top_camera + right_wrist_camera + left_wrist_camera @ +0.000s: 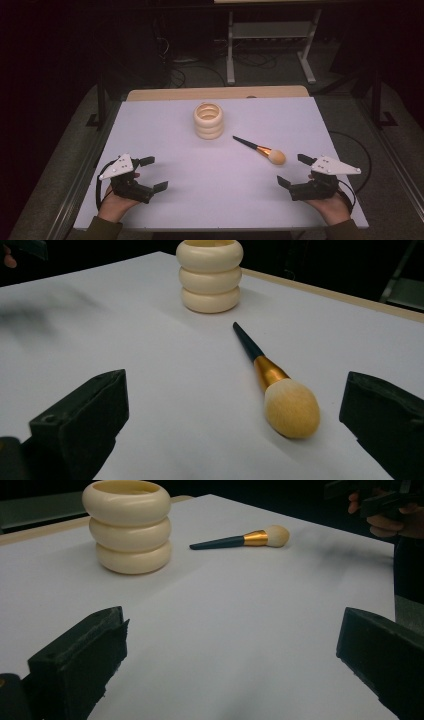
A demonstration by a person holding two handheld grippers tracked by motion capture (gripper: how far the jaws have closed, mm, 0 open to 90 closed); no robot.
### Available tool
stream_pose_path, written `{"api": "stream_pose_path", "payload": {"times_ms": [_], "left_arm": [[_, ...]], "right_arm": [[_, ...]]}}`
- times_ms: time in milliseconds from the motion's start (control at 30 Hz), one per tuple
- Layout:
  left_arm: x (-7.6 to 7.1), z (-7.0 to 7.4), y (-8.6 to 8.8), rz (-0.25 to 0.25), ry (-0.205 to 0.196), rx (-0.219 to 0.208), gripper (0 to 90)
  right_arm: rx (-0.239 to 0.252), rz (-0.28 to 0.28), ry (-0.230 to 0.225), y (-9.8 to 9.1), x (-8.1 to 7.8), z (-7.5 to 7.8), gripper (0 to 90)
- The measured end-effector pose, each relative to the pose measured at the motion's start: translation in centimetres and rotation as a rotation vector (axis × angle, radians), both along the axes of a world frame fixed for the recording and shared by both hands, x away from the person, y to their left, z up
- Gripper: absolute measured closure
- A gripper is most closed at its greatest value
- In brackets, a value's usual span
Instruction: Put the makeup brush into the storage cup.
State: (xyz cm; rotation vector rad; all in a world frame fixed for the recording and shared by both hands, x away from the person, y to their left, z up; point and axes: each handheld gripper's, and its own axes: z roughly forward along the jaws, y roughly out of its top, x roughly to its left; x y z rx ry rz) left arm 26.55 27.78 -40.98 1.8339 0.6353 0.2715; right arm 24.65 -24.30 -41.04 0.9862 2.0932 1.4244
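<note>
Both grippers rest low on the counter (165, 120), jaws spread wide and empty. Right gripper (295, 172) sits nearest the makeup brush (260, 149), which lies flat just ahead of it, bristles toward it. Beyond stands the cream ringed holder (208, 120), well ahead of the left gripper (152, 175). Nothing looks started; picking up the brush remains.
</note>
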Motion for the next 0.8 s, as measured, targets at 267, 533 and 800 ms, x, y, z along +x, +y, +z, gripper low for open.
{"api": "stream_pose_path", "payload": {"times_ms": [267, 533, 800], "left_arm": [[0.0, 0.1, 0.0, 0.008, -0.002, 0.004, 0.0], [0.0, -0.1, 0.0, -0.001, 0.001, 0.015, 0.0], [0.2, -0.1, 0.1, 0.0, 0.002, 0.003, 0.0]], "right_arm": [[0.0, 0.004, 0.015, 0.1, 0.4, 0.0, 0.0], [0.017, 0.0, -0.001, -0.1, 0.4, 0.4, 0.0], [0.027, -0.012, -0.014, -0.4, 0.5, 0.9, 0.0]]}}
